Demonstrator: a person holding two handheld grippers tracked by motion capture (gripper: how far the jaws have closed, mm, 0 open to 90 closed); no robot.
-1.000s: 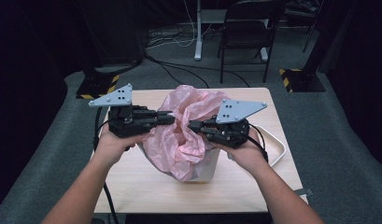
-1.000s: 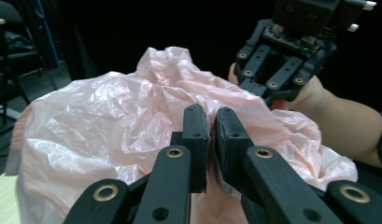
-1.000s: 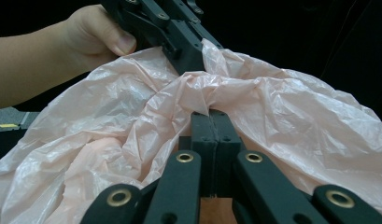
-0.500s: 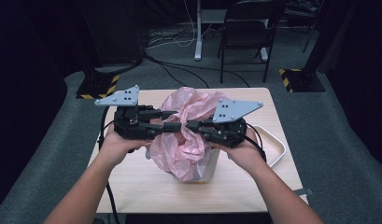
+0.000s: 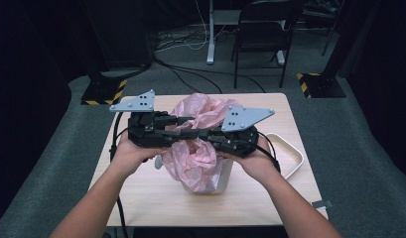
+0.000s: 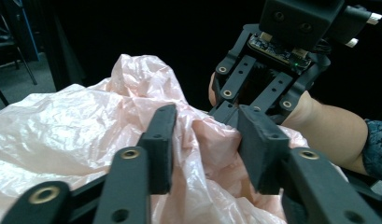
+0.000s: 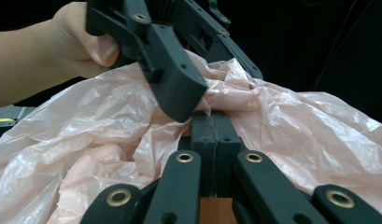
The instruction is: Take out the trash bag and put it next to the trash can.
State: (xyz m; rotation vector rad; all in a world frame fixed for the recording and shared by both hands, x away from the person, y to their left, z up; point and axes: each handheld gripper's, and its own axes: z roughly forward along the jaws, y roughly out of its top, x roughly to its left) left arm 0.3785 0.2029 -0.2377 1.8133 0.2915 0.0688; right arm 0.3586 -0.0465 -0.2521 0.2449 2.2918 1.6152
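fingers of the left gripper (image 6: 205,149) have just parted, pink bag (image 5: 200,148) loose between them; right gripper (image 7: 211,122) stays clenched on it, anchoring a regrasp.

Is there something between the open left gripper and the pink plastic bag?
Nothing visible stands between them. The left gripper has its jaws apart with a fold of the pink plastic bag already lying between them, and the right gripper pinches the bag just beyond.

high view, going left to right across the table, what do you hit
left gripper with grey three-cornered plate → crumpled pink plastic bag in a white bin → right gripper → white tray rim at the table's right edge
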